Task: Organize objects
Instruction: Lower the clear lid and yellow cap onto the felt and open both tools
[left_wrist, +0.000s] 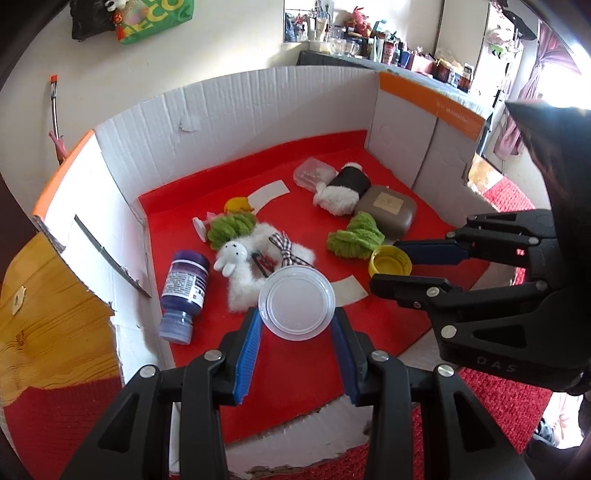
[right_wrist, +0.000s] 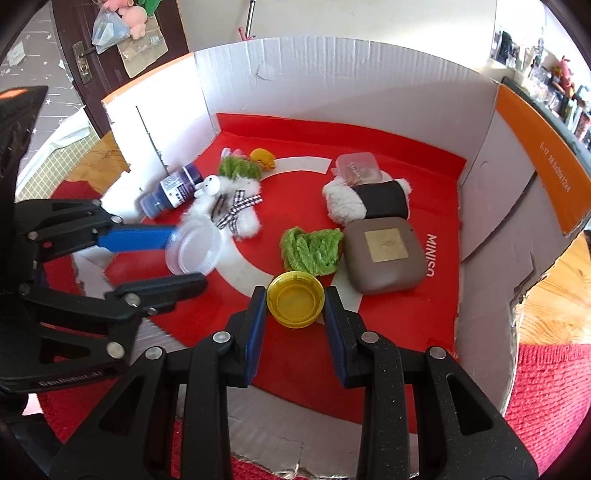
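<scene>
Left tool (left_wrist: 297, 317) pinches the clear lid (left_wrist: 296, 302), right tool (right_wrist: 295, 306) the yellow cap (right_wrist: 295, 303); both lifted for sorting, likely.

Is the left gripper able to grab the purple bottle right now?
Probably not yet. The left gripper is shut on the clear lid, so its jaws are full. The purple bottle lies close beside it with nothing between them, so once the lid is put down, likely yes.
</scene>
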